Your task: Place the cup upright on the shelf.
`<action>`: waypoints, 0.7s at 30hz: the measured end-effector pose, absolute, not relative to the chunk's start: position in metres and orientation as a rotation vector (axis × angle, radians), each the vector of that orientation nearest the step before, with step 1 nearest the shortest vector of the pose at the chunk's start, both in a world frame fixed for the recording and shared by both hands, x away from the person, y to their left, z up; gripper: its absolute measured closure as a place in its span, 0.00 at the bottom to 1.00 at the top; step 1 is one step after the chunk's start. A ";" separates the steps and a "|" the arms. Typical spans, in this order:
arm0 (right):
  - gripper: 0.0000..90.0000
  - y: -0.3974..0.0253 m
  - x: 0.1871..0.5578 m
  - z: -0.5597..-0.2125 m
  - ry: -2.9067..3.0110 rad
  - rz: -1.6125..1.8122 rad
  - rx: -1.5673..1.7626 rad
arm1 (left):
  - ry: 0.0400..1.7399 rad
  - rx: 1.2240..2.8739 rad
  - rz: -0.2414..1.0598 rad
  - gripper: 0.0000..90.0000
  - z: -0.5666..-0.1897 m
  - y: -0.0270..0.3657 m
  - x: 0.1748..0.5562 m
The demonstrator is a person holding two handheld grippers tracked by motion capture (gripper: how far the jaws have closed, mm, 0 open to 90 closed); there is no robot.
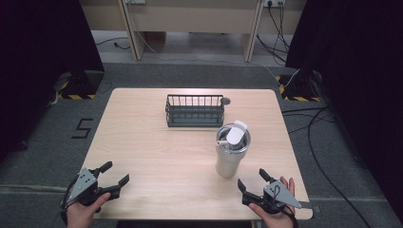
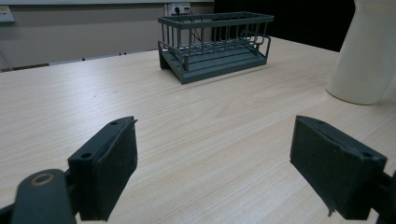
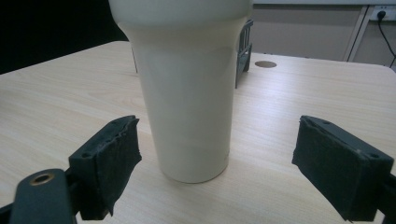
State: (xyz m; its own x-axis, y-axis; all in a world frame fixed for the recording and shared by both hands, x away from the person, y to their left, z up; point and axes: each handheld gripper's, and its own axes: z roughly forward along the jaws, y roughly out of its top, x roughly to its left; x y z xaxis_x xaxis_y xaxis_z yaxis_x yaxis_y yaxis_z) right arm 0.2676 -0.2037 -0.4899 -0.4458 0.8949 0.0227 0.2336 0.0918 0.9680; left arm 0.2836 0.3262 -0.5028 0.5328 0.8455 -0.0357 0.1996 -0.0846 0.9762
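tumbler: cream cup with a clear lid and white flip tab, upright on the table, right of centre, just this side of the wire basket. Apart from the basket, not touching.
right gripper: near the table's front right corner, just short of the tumbler. Jaws wide, holding nothing. In the right gripper view the cup wall sits dead ahead, a bit left of the gap's middle.
left gripper: front left corner, well apart from the cup. Jaws wide, empty. Its view looks across bare wood at the basket, with the cup's foot at the right edge.
step in hand: my read is the right gripper is lined up to take the tumbler by its body. Nothing gripped yet.
approach: go straight in and low, keeping the pads level with the lower straight section of the wall. Shift slightly left first so the cup is centred between the jaws.
grip: the wall tapers, wider toward the top, so a grip too low may let it slide. Close at mid-body, pads flat on opposite sides.
risk: tall and narrow-footed, so a one-sided touch likely tips it. Both pads should land together.
lid: flip tab looks closed, contents unknown. Keep it upright on lift.
basket: likely destination, though that's a guess. It sits close behind the cup, so lift clear before going forward.
left gripper role: none needed for now, can steady the basket if needed.
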 end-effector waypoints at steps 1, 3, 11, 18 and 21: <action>0.16 -0.203 0.268 -0.489 1.759 1.386 1.112 | 0.914 1.597 0.689 0.16 -0.503 0.326 0.283; 0.15 -0.202 0.268 -0.488 1.764 1.386 1.108 | 0.917 1.599 0.694 0.16 -0.503 0.327 0.283; 0.11 -0.196 0.275 -0.482 1.772 1.390 1.090 | 0.921 1.594 0.690 0.16 -0.503 0.328 0.283; 0.06 -0.189 0.290 -0.483 1.801 1.382 1.083 | 0.921 1.593 0.689 0.16 -0.503 0.328 0.283; 0.06 -0.187 0.297 -0.483 1.806 1.392 1.084 | 0.922 1.592 0.689 0.16 -0.503 0.328 0.283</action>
